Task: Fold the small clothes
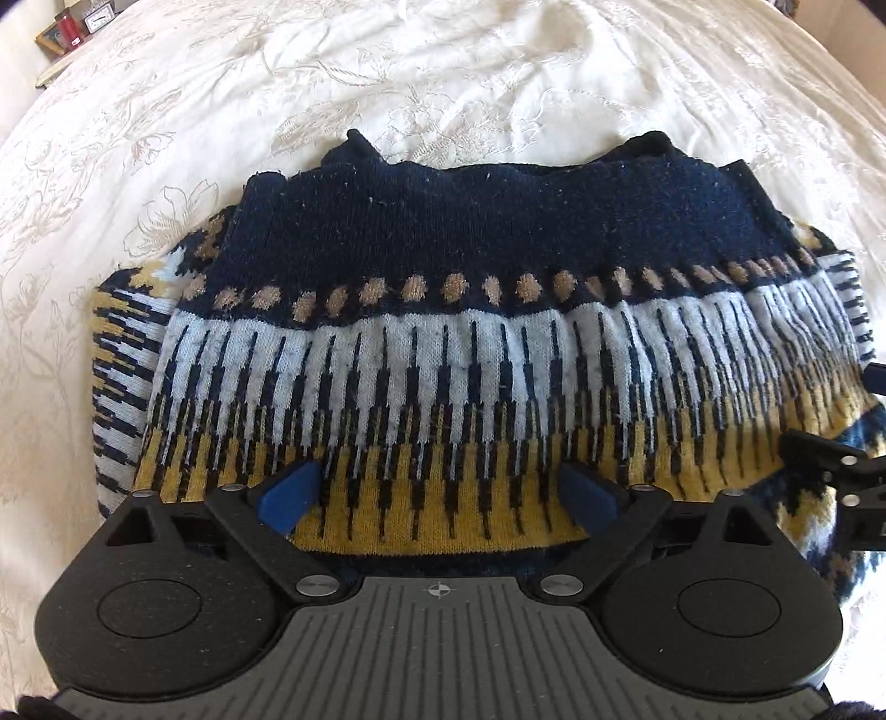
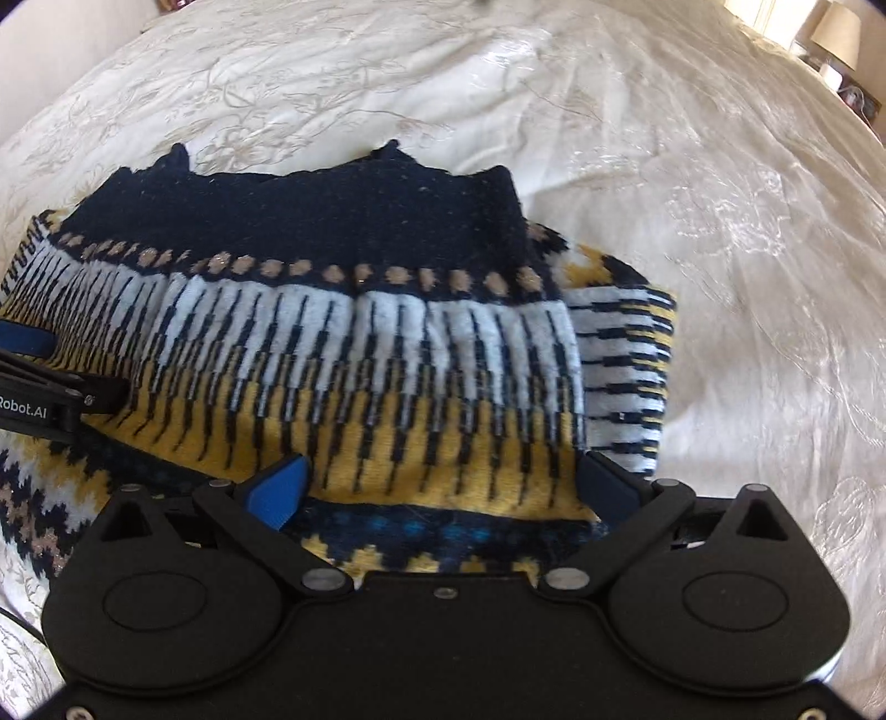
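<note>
A knitted sweater [image 1: 470, 332] in navy, pale blue, mustard and tan lies folded on the bed; it also fills the right wrist view [image 2: 343, 343]. Its upper layer is doubled over, with the fold edge nearest me. My left gripper [image 1: 443, 493] is open, its blue pads [image 1: 290, 495] spread over the mustard band at the near edge. My right gripper [image 2: 443, 487] is open too, its pads [image 2: 279, 487] spread over the same folded edge further right. Each gripper shows at the edge of the other's view, the right one in the left wrist view [image 1: 847, 471] and the left one in the right wrist view [image 2: 50, 387].
A cream embroidered bedspread [image 1: 443, 72] covers the bed all round the sweater. A bedside shelf with a red object and a small clock [image 1: 72, 33] is at the far left. A lamp [image 2: 836, 33] stands at the far right.
</note>
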Demonstrator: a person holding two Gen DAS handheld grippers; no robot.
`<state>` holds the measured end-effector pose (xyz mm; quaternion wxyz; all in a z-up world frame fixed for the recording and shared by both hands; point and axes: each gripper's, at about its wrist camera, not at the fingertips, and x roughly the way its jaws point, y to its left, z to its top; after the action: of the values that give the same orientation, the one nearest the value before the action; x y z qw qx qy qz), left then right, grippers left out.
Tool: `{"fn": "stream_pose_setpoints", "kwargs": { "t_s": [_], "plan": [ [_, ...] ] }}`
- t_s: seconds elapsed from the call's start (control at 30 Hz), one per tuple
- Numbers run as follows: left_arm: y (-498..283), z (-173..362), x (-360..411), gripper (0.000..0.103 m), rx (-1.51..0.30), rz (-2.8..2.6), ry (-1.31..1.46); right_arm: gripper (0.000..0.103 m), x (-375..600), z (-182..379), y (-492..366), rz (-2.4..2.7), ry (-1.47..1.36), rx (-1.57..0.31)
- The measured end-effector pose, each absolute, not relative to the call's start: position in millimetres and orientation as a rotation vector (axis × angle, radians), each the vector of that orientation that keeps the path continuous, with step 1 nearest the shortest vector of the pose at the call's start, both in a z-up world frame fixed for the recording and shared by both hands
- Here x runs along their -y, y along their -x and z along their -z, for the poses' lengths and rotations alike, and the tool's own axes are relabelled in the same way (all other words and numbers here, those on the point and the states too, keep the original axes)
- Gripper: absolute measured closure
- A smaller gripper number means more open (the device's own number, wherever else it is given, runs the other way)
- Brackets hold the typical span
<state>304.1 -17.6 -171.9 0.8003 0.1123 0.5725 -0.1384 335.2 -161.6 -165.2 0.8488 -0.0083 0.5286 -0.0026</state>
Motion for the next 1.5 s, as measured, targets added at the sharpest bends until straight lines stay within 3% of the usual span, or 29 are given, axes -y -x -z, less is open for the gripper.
{"fn": "stream_pose_setpoints", "kwargs": {
  "t_s": [0.43, 0.8, 1.23, 1.5],
  "plan": [
    [-309, 177, 17, 0.0, -1.239, 0.324, -0.226, 0.001, 205, 161, -303, 0.097, -0.197, -1.133],
    [-272, 126, -24, 0.002, -1.179, 0.301, -0.186, 0.001, 249, 150, -257, 0.173, -0.309, -1.105],
    [-253, 160, -85, 0.0, -1.288, 0.133, -0.115, 0.001, 214, 124, -224, 0.111, -0.337, -1.064],
    [-236, 153, -103, 0.001, -1.287, 0.132, -0.022, 0.001, 205, 122, -201, 0.12, -0.368, -1.078]
  ]
}}
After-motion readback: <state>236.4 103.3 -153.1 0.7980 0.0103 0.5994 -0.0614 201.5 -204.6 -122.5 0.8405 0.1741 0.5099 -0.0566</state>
